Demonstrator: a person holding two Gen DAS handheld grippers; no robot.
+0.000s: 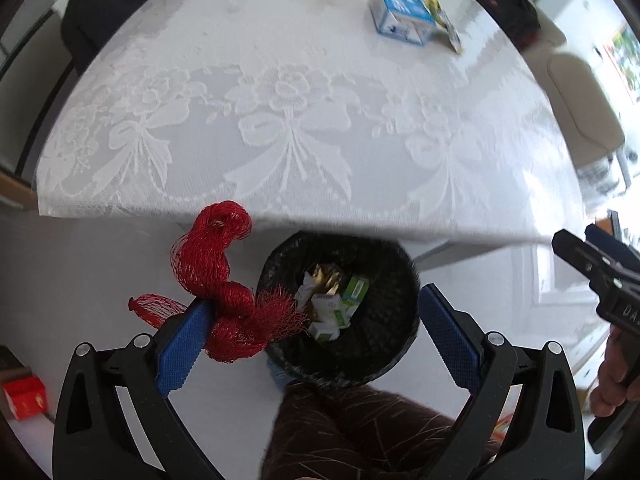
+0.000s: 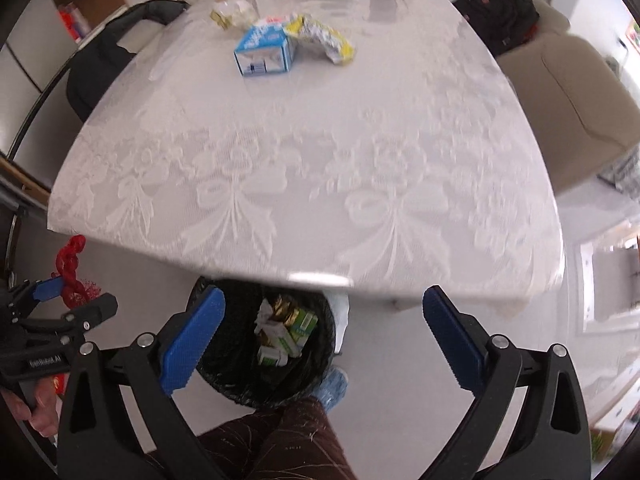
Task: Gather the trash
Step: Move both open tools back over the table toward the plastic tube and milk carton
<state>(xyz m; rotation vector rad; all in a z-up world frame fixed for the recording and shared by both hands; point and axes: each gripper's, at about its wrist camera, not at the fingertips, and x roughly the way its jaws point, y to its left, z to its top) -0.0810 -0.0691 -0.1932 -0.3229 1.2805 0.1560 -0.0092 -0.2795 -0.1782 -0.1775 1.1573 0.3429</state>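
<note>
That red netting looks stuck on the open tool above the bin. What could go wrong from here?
1. The red mesh bag hangs snagged on one pad of the open left tool, beside the black bin rather than over it; shaken loose, it may land on the floor.
2. It may stay caught and ride back to the table.
3. The blue-and-white carton and crumpled wrapper still wait there.

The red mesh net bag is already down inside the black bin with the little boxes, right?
Not quite. The red mesh net bag is not in the black bin yet. The left wrist view shows it snagged on one blue finger of the open left gripper, above the floor.
</note>
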